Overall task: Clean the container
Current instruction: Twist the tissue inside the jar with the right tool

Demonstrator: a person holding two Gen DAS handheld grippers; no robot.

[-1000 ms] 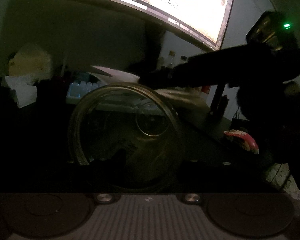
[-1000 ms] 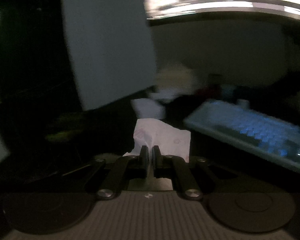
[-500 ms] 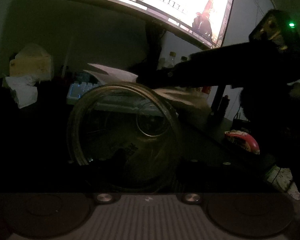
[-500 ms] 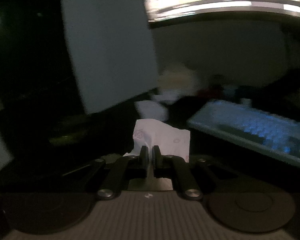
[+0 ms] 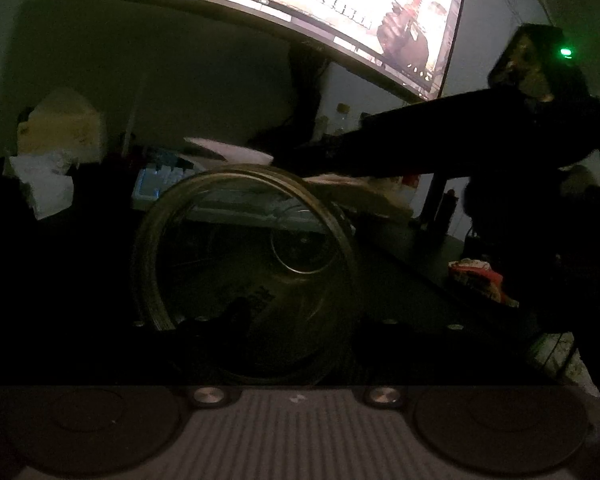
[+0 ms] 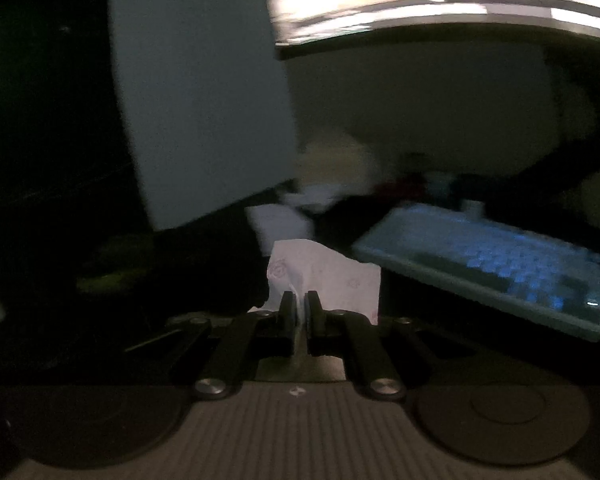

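A big curved monitor (image 5: 284, 4) glows bright at the far side of the dark bench (image 5: 412, 276) and fills the top of both views. Under it, a pale keyboard (image 6: 500, 264) with blue light lies on the bench, at the right in the right wrist view.

The glass jar (image 5: 244, 264) is close in front of the left camera. It lies tilted with its wide mouth turned to the camera, and its round base shows through the glass on the far side. The left gripper (image 5: 260, 332) has the jar between its fingers, but this part is very dark, so I cannot tell if the fingers press on the glass.

The right gripper (image 6: 299, 304) reaches in from the right, above the jar's far rim. Its fingers are together, clamped on a white tissue (image 6: 332, 276) with a faint pink print.

At the far left a tissue pack (image 5: 60, 128) stands with crumpled tissues beside it.
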